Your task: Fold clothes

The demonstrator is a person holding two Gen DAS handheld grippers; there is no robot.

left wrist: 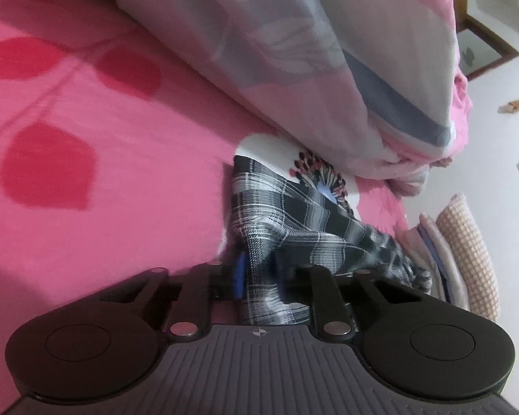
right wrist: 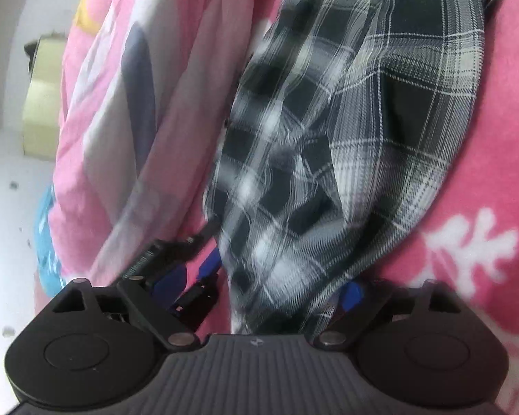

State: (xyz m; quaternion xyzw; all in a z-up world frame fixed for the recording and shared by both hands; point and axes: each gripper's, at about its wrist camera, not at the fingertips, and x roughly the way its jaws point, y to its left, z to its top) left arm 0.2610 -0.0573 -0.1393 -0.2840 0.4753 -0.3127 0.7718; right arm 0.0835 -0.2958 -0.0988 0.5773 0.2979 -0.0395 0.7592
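Observation:
A black-and-white plaid garment [left wrist: 294, 214] lies bunched on the pink bed sheet [left wrist: 103, 131]. In the left wrist view its near end runs back between the blue pads, and my left gripper [left wrist: 259, 275] is shut on it. In the right wrist view the same plaid garment [right wrist: 346, 121] drapes from the top of the picture down into my right gripper [right wrist: 273, 283]. That gripper's jaws stand wide apart, a blue pad on either side, with the cloth loose between them. The picture is blurred there, and I see no pad pressing the cloth.
A thick grey, white and pink quilt [left wrist: 294, 52] is heaped behind the garment, with a flower-print patch [left wrist: 276, 148] under it. Folded fabrics [left wrist: 460, 252] are stacked at the bed's right edge beside pale floor [left wrist: 501, 131]. A pale yellow box [right wrist: 41, 103] stands on the floor.

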